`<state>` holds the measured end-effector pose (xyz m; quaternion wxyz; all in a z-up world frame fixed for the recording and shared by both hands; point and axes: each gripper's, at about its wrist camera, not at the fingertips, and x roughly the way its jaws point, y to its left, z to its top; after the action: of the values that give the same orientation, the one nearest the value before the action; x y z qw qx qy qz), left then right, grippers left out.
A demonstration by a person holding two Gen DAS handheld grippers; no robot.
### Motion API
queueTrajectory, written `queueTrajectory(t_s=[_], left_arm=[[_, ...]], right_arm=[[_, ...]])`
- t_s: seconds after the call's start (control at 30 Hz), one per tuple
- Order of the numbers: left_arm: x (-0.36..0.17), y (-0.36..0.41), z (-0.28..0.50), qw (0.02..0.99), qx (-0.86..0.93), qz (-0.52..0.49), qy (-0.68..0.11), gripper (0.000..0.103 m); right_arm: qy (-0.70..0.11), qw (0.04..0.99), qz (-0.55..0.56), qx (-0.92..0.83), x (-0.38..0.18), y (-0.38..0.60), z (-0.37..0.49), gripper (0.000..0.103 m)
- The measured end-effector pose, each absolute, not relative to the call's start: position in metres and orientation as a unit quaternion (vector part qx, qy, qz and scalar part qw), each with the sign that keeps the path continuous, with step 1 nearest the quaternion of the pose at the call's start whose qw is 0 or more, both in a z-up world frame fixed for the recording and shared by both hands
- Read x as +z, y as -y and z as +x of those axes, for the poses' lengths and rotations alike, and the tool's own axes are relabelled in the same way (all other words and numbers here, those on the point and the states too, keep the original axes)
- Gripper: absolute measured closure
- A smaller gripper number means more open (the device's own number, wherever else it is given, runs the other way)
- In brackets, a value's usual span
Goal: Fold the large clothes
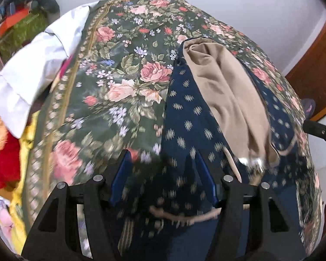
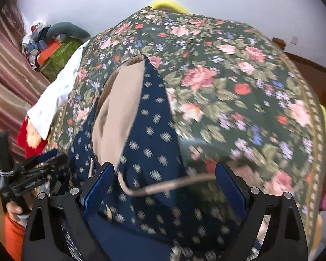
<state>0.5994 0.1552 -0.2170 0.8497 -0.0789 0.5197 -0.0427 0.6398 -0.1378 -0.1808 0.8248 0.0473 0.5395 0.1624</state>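
Navy cloth with pale motifs, the garment [image 1: 191, 117] you are folding, lies on the floral bedspread [image 1: 110, 82], running from the near edge away toward the far side, with its tan lining [image 1: 226, 91] turned up and exposed along the middle. Your left gripper [image 1: 163, 174] hangs over its near end with the blue fingers [image 1: 121, 174] spread apart and nothing between them; the cloth beneath looks blurred, so you cannot tell whether the tips touch it. Your right gripper [image 2: 163, 184] sits over the same near end, fingers [image 2: 97, 184] likewise released and wide, with a tan trimmed hem [image 2: 163, 184] curving between them but not pinched. Judging by the shape, the garment appears narrowed lengthwise already, one side laid over so the lining shows, yet it remains long and loose, so the crosswise folds and the smoothing are probably yet to do. Beyond it, a white shirt [image 1: 39, 65] lies at the bed's left edge beside something red and fuzzy [image 1: 4, 169], and a green box [image 2: 58, 58] with clutter sits further off.
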Motion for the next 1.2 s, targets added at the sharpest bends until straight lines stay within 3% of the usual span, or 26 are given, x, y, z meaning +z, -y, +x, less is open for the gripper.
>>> queueTrajectory(t_s=[0.3,0.33,0.4,0.47,0.5,0.53,0.57,0.87,1.2], left_arm=[[-0.244,-0.144,0.640,0.841,-0.063,-0.149,-0.517,0.043],[-0.244,-0.143,0.641,0.840,-0.060,-0.156,-0.516,0.044],[-0.244,-0.140,0.643,0.840,-0.063,-0.168,-0.512,0.058],[-0.242,-0.134,0.643,0.842,-0.063,-0.168,-0.509,0.075],[-0.240,-0.132,0.641,0.844,-0.062,-0.162,-0.507,0.082],[-0.238,-0.127,0.639,0.843,-0.071,-0.155,-0.509,0.096],[-0.236,-0.125,0.636,0.844,-0.076,-0.152,-0.510,0.096],[-0.175,-0.101,0.563,0.857,-0.142,-0.090,-0.487,0.097],[-0.197,-0.097,0.476,0.819,-0.162,-0.071,-0.546,0.097]], right_arm=[[-0.520,0.841,0.047,0.141,-0.211,0.114,0.660,0.018],[-0.514,0.845,0.044,0.141,-0.212,0.111,0.658,0.023],[-0.507,0.848,0.025,0.150,-0.212,0.103,0.653,0.039],[-0.506,0.847,0.003,0.161,-0.210,0.093,0.648,0.065],[-0.506,0.846,-0.008,0.169,-0.209,0.088,0.644,0.070],[-0.505,0.845,-0.015,0.174,-0.207,0.084,0.640,0.079],[-0.504,0.845,-0.020,0.179,-0.205,0.082,0.637,0.086],[-0.484,0.844,-0.028,0.229,-0.159,0.093,0.580,0.090],[-0.535,0.803,-0.064,0.253,-0.172,0.119,0.490,0.090]])
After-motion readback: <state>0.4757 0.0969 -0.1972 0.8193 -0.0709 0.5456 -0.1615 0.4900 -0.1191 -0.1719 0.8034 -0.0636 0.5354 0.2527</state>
